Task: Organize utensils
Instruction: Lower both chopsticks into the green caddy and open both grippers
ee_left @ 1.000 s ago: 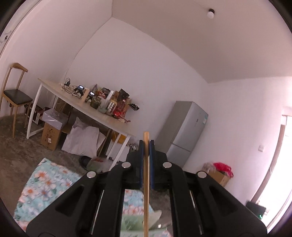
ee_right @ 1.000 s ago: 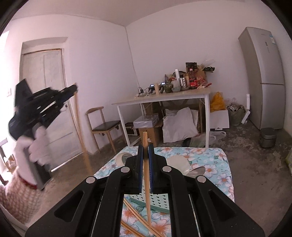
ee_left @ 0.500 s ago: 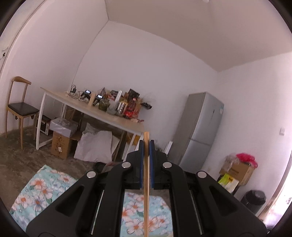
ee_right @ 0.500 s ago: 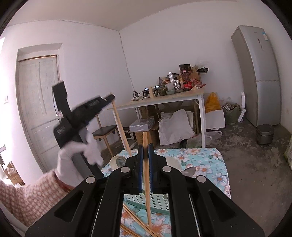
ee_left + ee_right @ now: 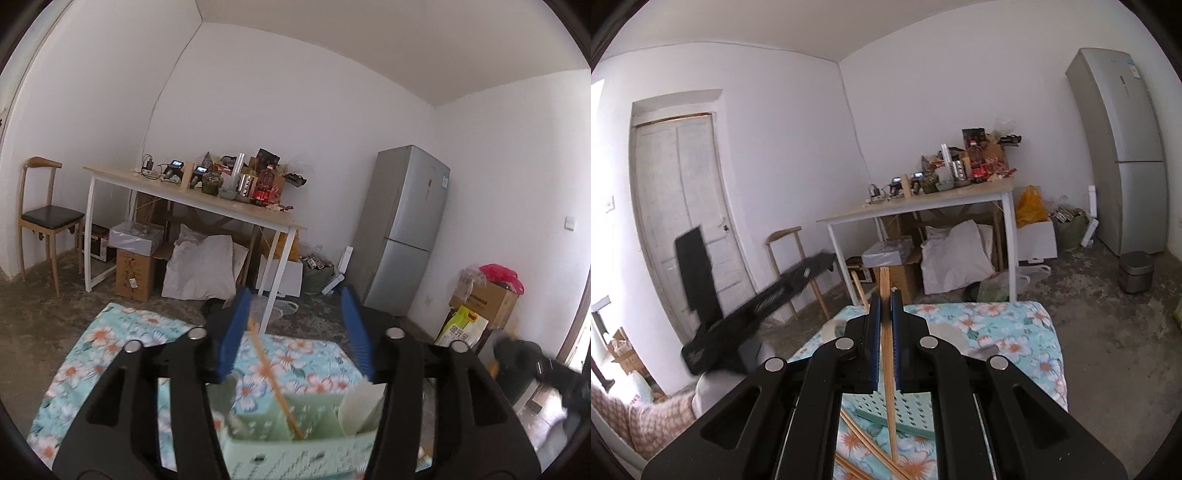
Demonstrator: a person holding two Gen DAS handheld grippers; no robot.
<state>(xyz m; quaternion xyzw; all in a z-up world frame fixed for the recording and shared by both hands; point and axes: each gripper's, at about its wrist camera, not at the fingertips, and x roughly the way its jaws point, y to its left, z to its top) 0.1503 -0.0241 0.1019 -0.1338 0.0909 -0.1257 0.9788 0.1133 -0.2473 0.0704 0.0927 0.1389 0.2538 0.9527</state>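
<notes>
Left gripper [image 5: 299, 328], jaws opening: a chopstick [image 5: 275, 380] slants free between the spread pads, lower end in the green basket [image 5: 295, 454] at 6 o'clock. Right gripper [image 5: 885, 339] pinches a second chopstick [image 5: 888, 369] upright above loose chopsticks [image 5: 864, 443] on the floral cloth [image 5: 1015, 332].

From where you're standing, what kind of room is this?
Probably a spare room in a home, used partly for storage: a grey fridge against the wall, a cluttered white-legged table with boxes under it, a wooden chair, and a bare concrete floor.
</notes>
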